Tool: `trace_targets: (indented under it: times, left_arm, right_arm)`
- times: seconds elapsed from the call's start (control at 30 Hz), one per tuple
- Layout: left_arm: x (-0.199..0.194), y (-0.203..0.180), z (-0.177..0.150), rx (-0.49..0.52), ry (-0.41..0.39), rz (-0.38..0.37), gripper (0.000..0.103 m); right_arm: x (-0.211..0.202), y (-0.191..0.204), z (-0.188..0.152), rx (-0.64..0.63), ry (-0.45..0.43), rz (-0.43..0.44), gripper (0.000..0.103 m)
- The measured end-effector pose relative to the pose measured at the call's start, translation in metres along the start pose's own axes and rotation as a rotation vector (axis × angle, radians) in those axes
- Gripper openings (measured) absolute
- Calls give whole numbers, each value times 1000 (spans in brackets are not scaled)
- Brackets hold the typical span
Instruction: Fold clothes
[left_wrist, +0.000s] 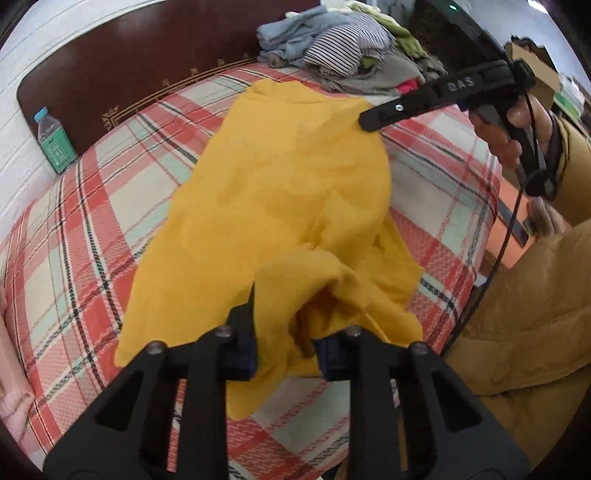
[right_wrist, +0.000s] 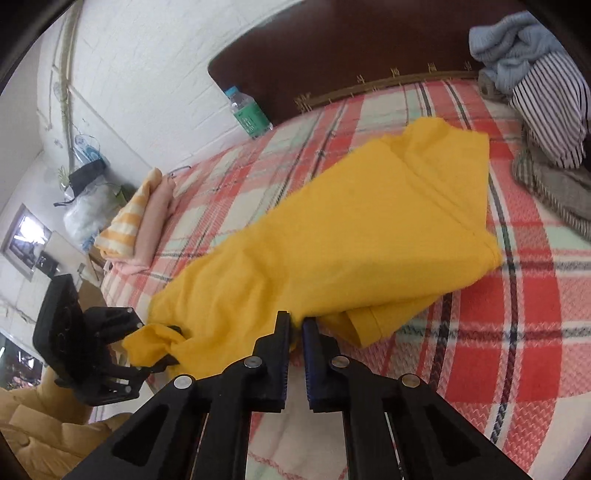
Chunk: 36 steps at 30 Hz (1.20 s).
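A yellow garment (left_wrist: 280, 192) lies stretched over the plaid bed (left_wrist: 92, 221), partly lifted at its near edge. My left gripper (left_wrist: 284, 325) is shut on a bunched corner of it. It also shows at the left of the right wrist view (right_wrist: 162, 347), with cloth wadded between its fingers. My right gripper (right_wrist: 296, 325) is shut on the near edge of the yellow garment (right_wrist: 354, 229). It appears in the left wrist view (left_wrist: 369, 120) at the garment's far right edge, held by a hand.
A pile of unfolded clothes (left_wrist: 340, 51) sits at the bed's far corner by the dark headboard (left_wrist: 129, 62). A water bottle (left_wrist: 53, 142) stands by the wall. Folded pink and striped cloths (right_wrist: 140, 221) lie at the bed's left edge. A yellow-jacketed person (left_wrist: 535, 302) stands at right.
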<state>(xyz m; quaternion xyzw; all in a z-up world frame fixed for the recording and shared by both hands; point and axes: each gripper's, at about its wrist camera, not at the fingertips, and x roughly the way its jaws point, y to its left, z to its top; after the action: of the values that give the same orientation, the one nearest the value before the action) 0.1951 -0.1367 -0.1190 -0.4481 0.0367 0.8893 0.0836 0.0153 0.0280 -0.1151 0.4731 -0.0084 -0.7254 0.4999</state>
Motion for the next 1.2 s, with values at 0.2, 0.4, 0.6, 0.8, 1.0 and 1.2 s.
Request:
trace_targets:
  times: [0.2,0.4,0.6,0.8,1.0,1.2]
  left_arm:
    - [-26,60,31,-172,-112,-11,23]
    - [-19,116,58,-286,-144,43,23]
    - [-8,171,61,-415,-156,69,23]
    - [0,223,65,-522,-165,230,27]
    - [-12,236,49,-540,-184,270,58]
    - [-5,172,44,-265,-124,153,69]
  right_arm:
    - [-20,45,77,-108,-139,39,4]
    - [18,60,128,-235,-77,-24,11]
    - [24,33,103,-265,-26,-147,61]
    - [43,4,91,-256,36,-257,61]
    - [73,0,96,-283,80,-265,62]
    - [94,-10,135,-176,59,-121,13]
